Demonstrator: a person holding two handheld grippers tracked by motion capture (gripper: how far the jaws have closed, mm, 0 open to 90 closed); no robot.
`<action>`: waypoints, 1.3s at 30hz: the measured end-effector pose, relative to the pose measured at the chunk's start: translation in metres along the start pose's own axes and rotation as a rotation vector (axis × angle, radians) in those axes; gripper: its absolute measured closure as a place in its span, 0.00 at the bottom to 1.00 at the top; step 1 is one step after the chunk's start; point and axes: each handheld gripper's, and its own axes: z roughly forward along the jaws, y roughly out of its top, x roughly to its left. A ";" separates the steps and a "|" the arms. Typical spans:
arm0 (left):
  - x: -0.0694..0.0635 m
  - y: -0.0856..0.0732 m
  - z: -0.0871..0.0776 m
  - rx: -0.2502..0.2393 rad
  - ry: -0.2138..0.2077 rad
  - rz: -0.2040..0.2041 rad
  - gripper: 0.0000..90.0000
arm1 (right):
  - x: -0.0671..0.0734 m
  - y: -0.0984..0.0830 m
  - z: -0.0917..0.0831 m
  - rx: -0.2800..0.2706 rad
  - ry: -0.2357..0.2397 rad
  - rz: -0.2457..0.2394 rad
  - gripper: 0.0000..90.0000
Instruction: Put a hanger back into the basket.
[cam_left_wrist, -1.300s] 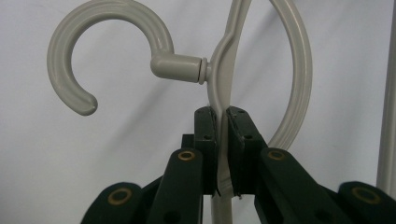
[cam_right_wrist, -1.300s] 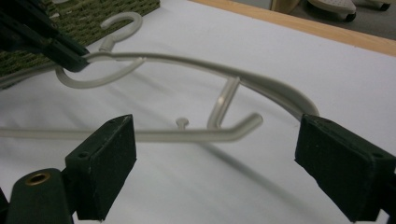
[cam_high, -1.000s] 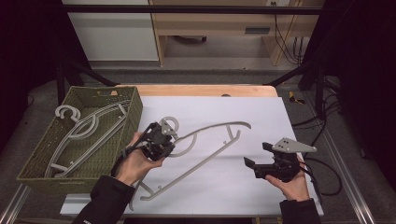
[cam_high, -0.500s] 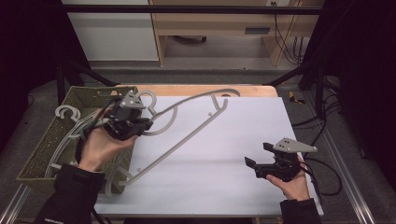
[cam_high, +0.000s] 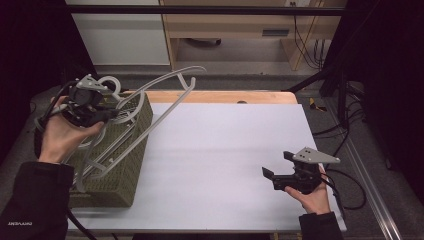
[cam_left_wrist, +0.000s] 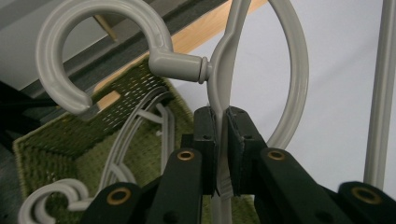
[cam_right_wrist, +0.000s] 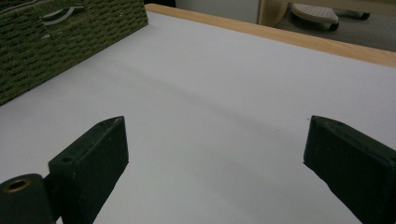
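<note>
High view: my left gripper (cam_high: 107, 114), clamped on the grey hanger (cam_high: 165, 85), has carried it from the table up over the green basket (cam_high: 125, 160). Lowering it in comes next, I judge. My right gripper (cam_high: 272, 179), jaws just widened and empty, waits.

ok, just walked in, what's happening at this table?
A person is putting grey plastic clothes hangers into a green woven basket at the table's left edge. The left gripper is shut on one grey plastic hanger just below its hook, holding it raised and tilted over the basket, where other hangers already lie. The right gripper sits open and empty over the white tabletop; its jaws have just been opening.
</note>
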 end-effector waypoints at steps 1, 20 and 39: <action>0.005 -0.002 0.002 -0.009 0.008 -0.004 0.92 | 0.000 0.000 0.000 -0.004 -0.002 -0.001 0.07; 0.082 -0.051 0.042 0.103 0.140 -0.061 0.92 | 0.001 -0.003 0.006 0.017 -0.024 -0.002 0.06; 0.101 -0.090 0.056 0.200 0.233 -0.064 0.92 | 0.002 -0.004 0.008 0.029 -0.018 -0.006 0.07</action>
